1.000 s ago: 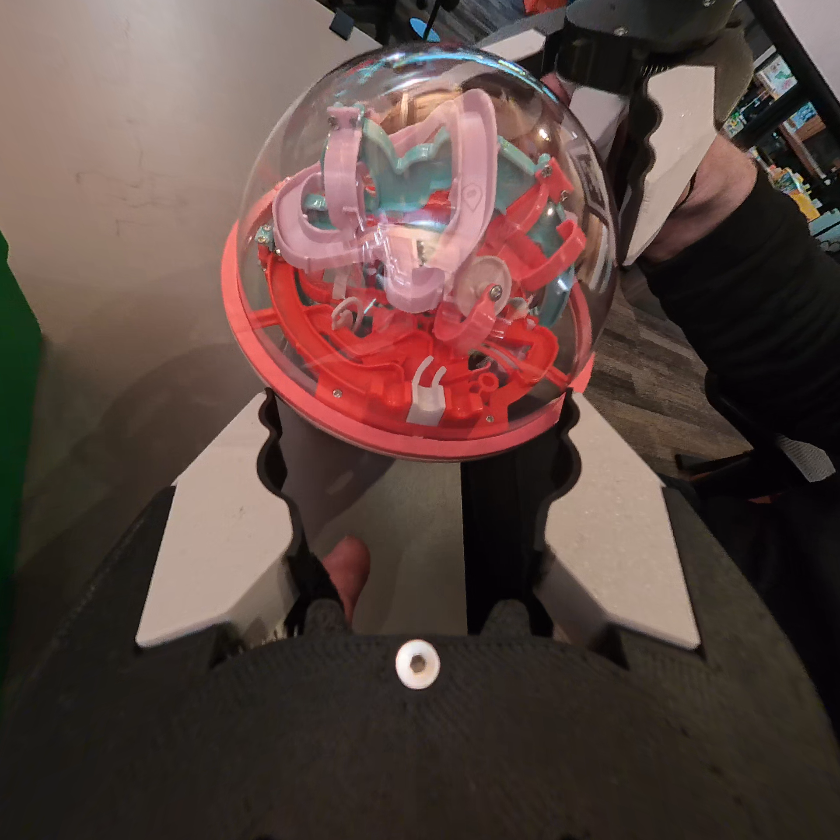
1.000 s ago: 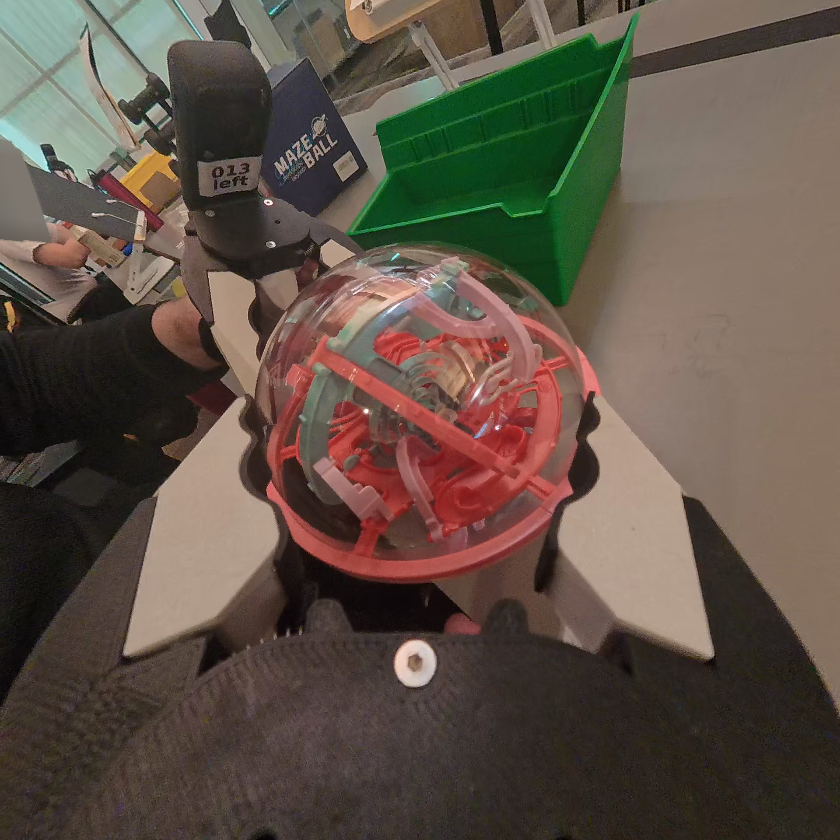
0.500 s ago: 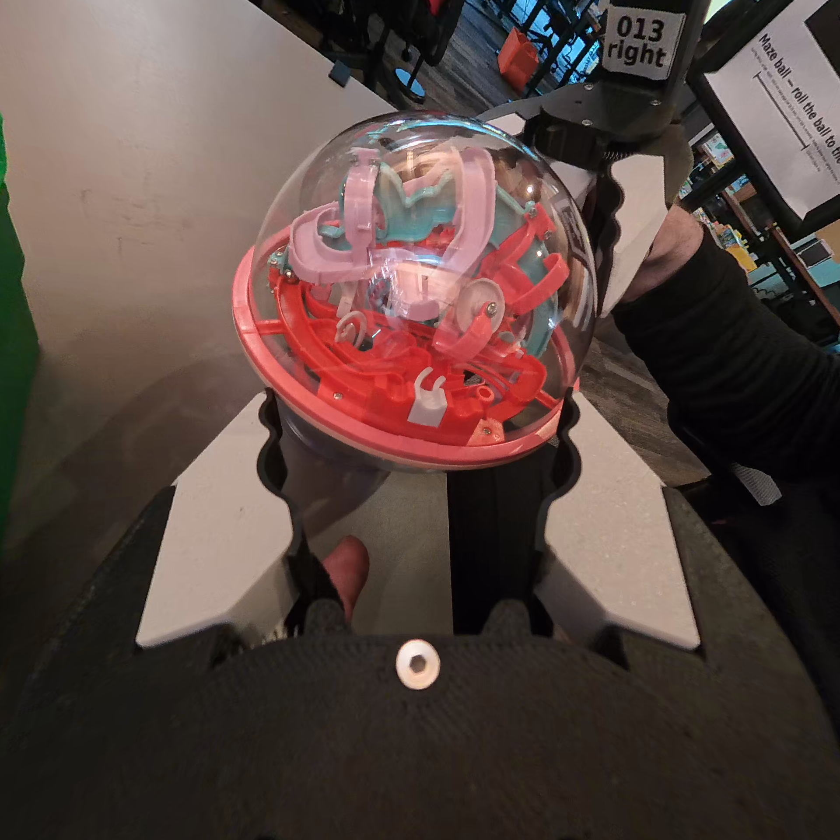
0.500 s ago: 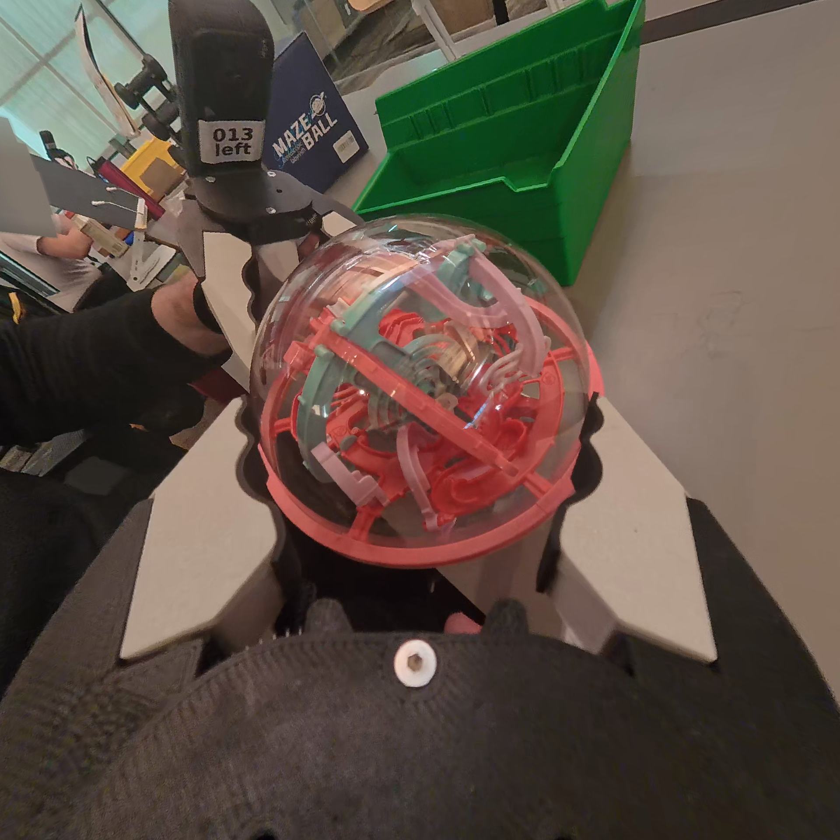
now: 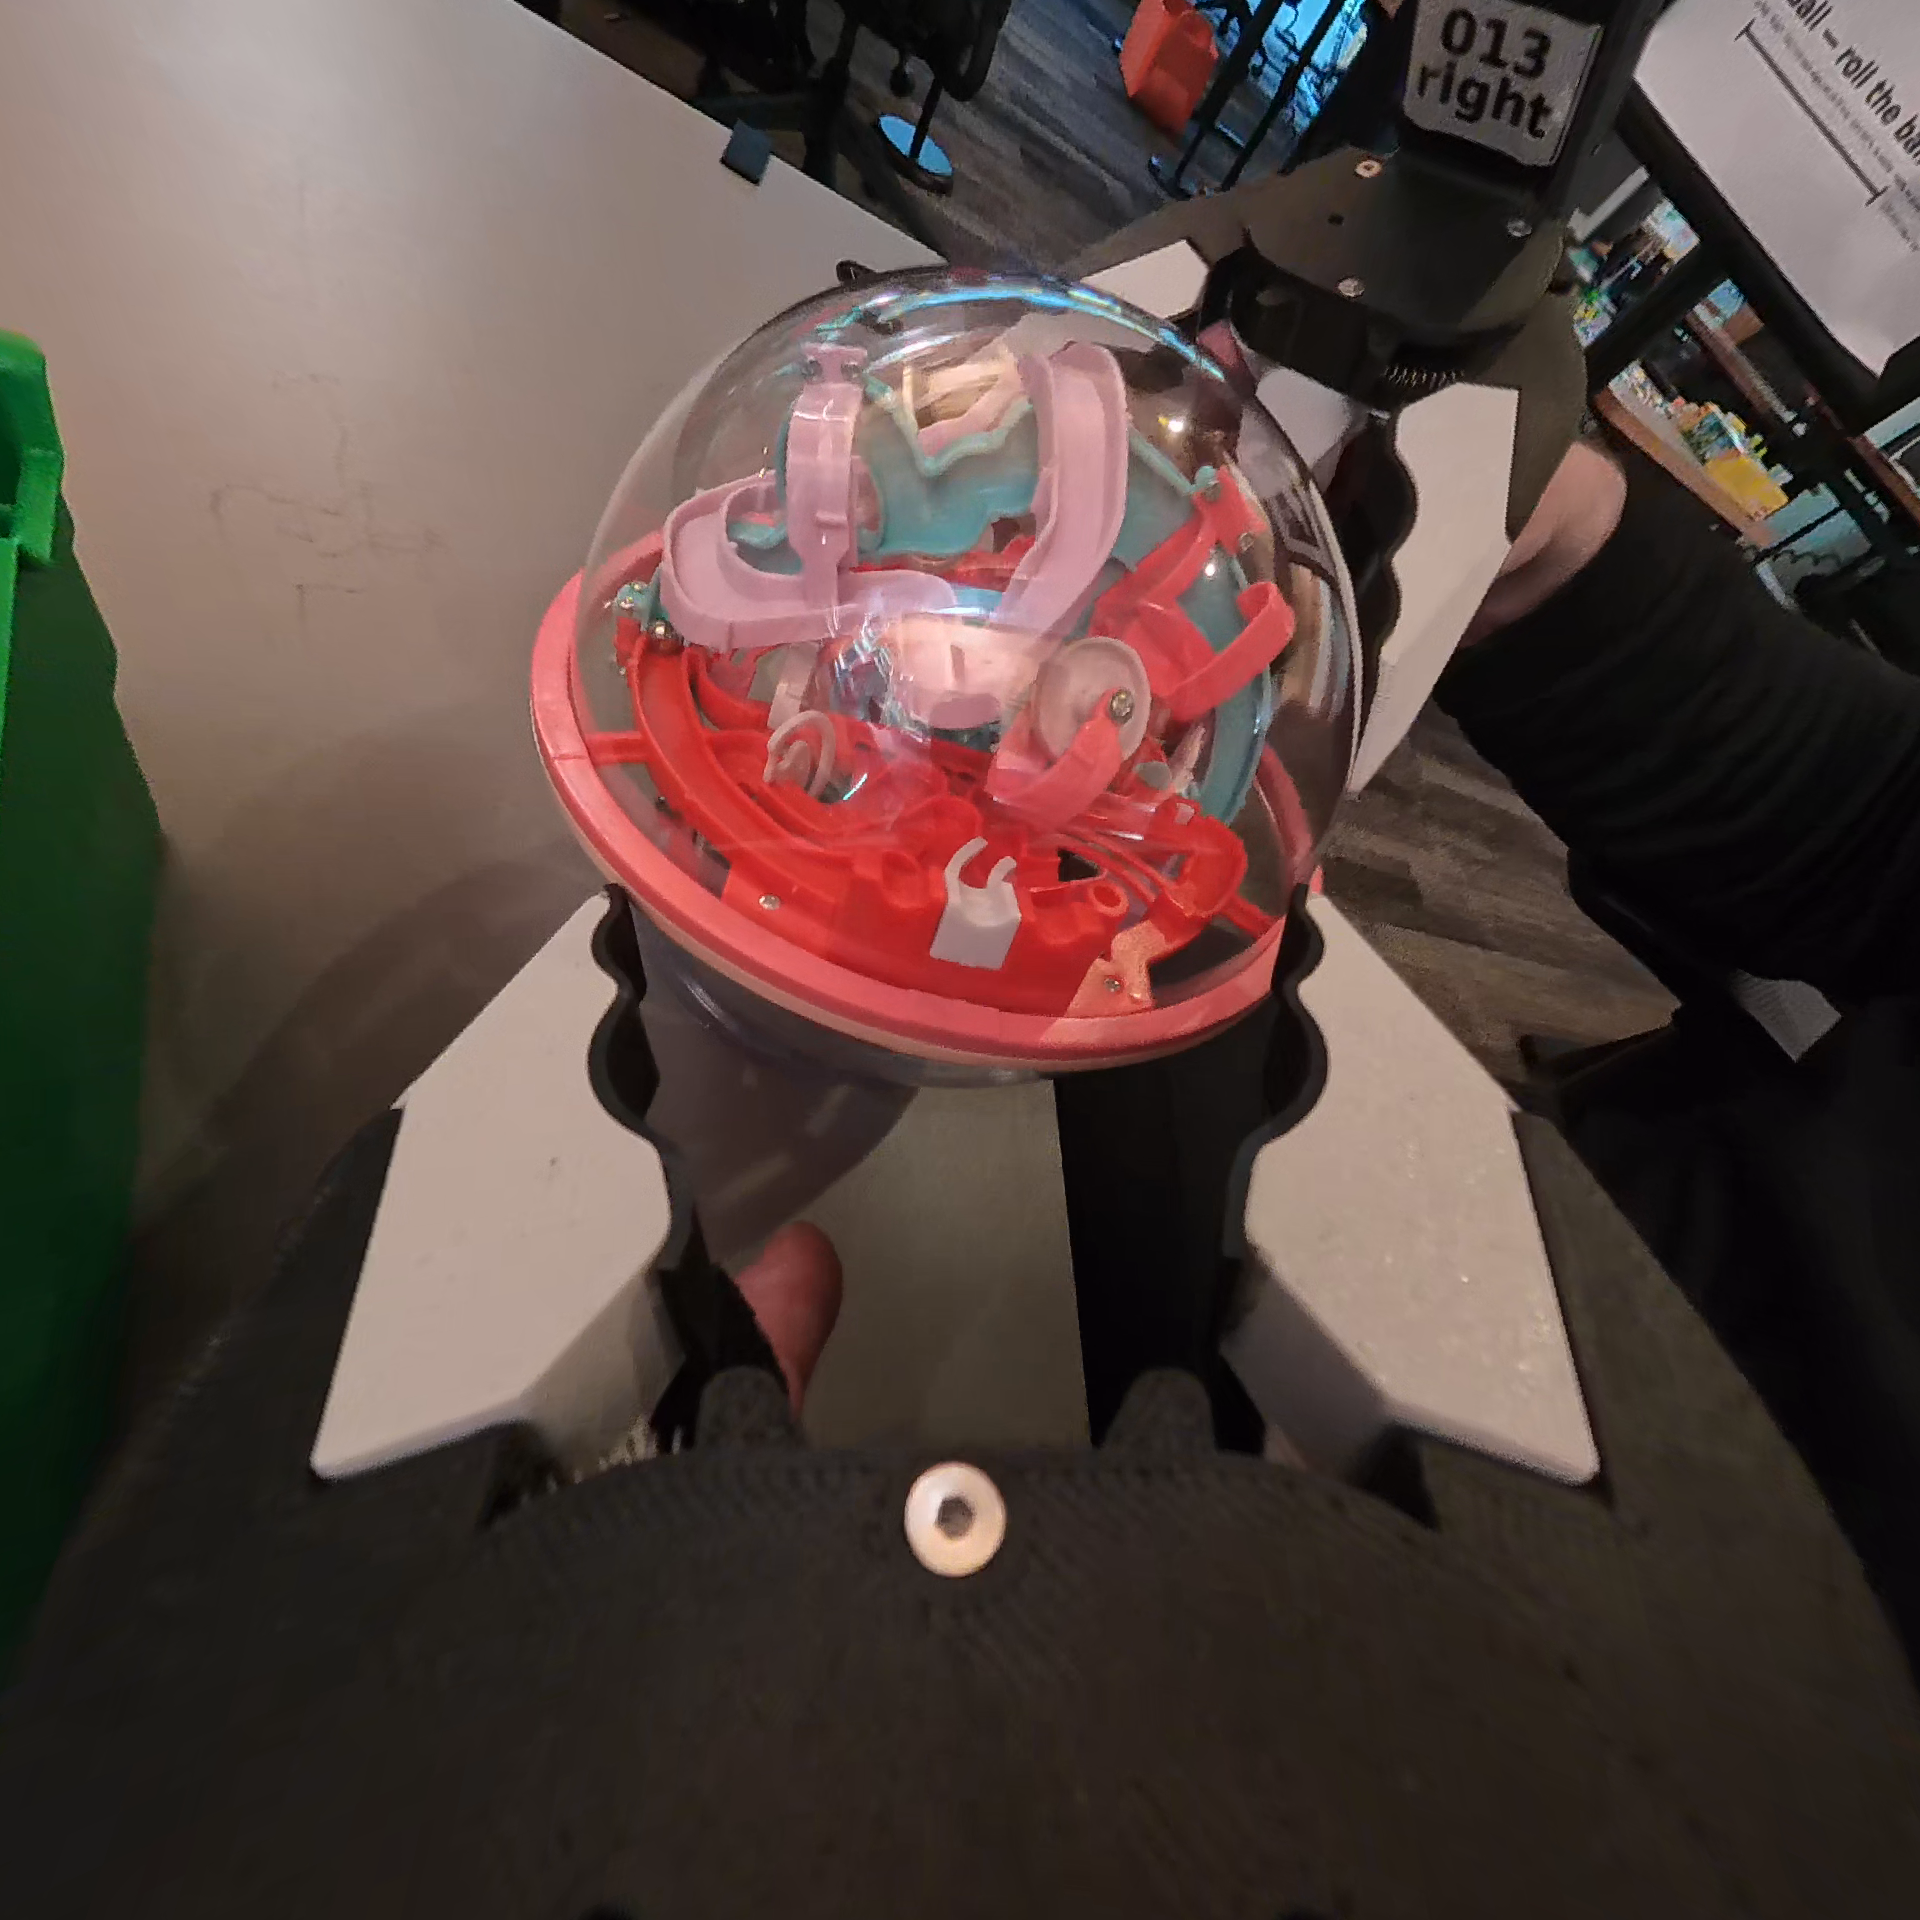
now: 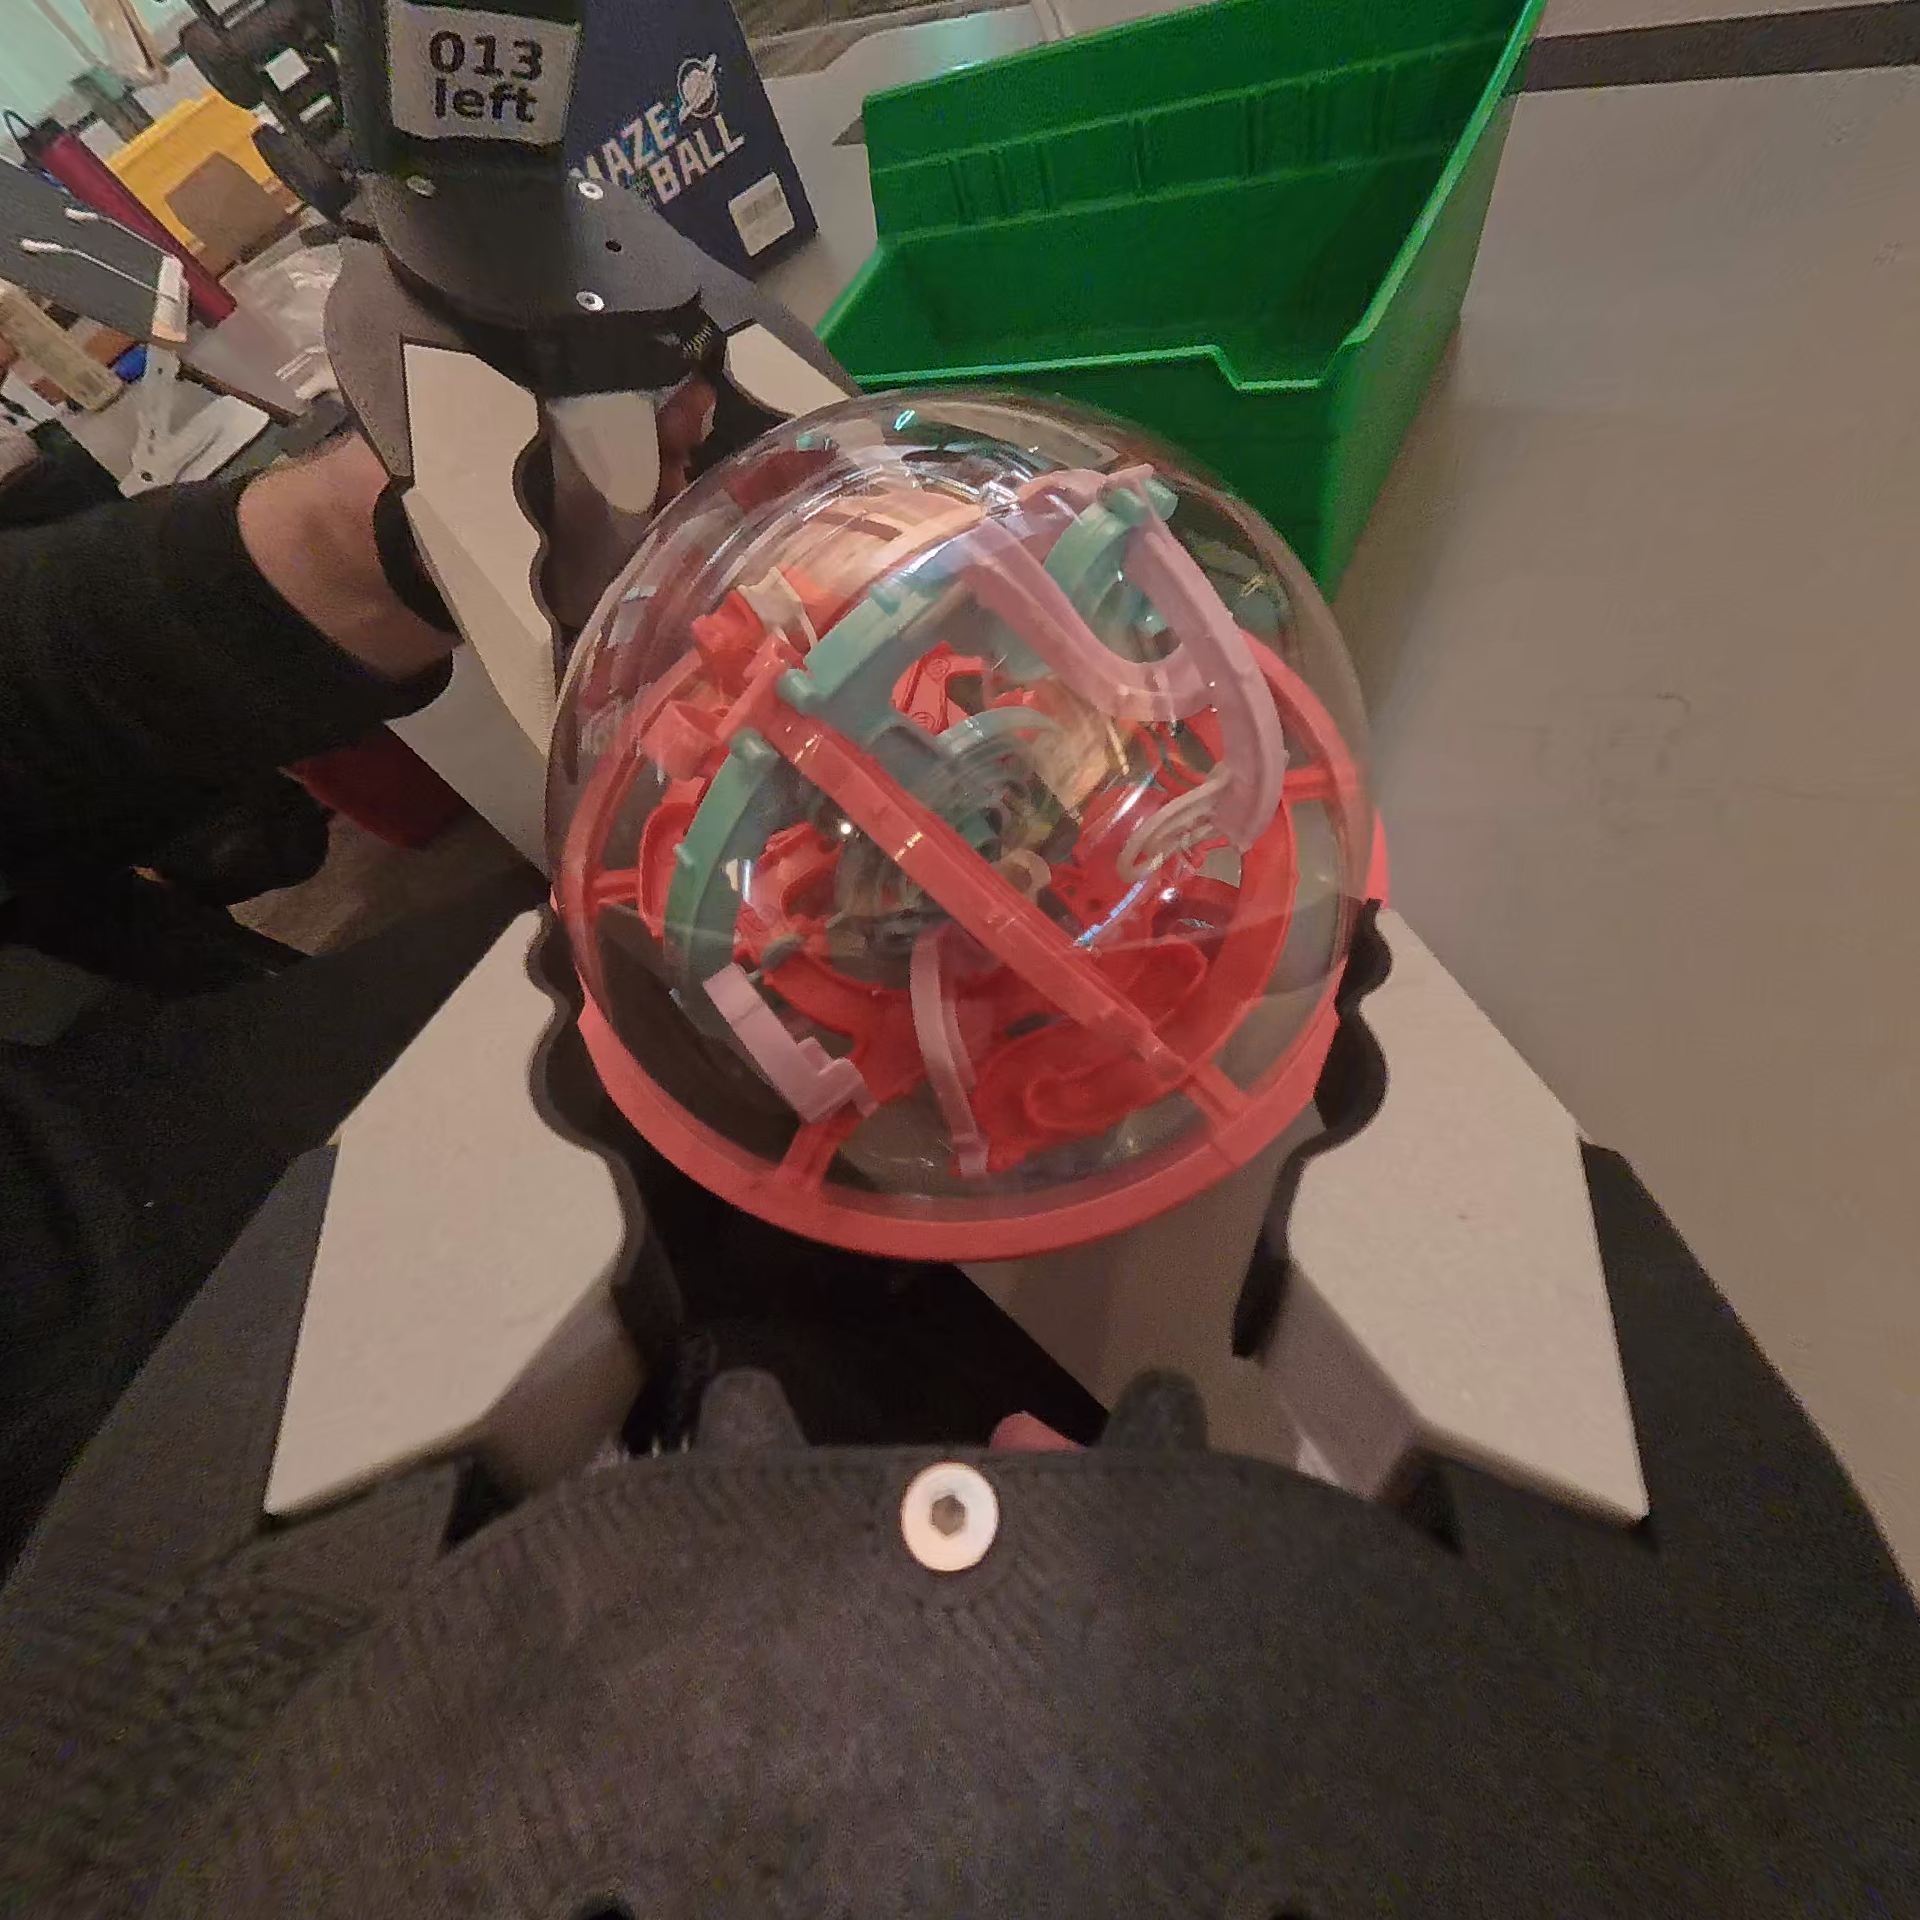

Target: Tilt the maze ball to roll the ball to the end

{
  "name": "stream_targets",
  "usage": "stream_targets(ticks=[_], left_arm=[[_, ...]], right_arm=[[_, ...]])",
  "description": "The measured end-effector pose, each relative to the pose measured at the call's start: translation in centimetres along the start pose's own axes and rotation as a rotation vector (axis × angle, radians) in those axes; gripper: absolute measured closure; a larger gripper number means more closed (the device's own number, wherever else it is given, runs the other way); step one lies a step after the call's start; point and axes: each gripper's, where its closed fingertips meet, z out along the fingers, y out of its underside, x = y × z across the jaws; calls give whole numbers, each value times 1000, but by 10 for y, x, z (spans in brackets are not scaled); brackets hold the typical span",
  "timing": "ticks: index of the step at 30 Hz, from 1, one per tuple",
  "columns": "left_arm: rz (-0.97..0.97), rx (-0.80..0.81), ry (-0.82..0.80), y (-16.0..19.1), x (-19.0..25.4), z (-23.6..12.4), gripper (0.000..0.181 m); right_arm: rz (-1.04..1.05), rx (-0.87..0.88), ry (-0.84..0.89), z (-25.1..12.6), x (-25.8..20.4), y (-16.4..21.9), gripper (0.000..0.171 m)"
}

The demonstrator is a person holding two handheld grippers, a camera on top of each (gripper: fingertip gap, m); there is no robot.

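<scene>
Clearly both the left hand-held gripper (image 5: 951, 977) and right hand-held gripper (image 6: 956, 997) clamp the maze ball (image 5: 935, 675) aloft over the bench (image 6: 1662, 623); its smooth shell might slip if tilted sharply.

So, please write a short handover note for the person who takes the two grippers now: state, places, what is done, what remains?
Left gripper: shut on the clear plastic maze ball with red, pink and teal tracks, fingers at its red rim.
Right gripper: shut on the same sphere from the opposite side.
The sphere is held in the air, tilted, above the grey table; a green plastic bin stands behind.
Done: sphere lifted.
The small ball inside cannot be found, so progress is unknown.
Left: tilt on to the end.
</scene>
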Motion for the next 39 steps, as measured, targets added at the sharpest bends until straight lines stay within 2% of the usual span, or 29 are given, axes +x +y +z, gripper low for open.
stream_targets(ticks=[16, 39], left_arm=[[20, -26, 30, -1, 0, -3, 62], [20, -28, 28, -2, -2, -3, 53]], right_arm=[[11, 89, 71, 5, -5, 4, 28], [-26, 121, 164, 18, -8, 6, 25]])
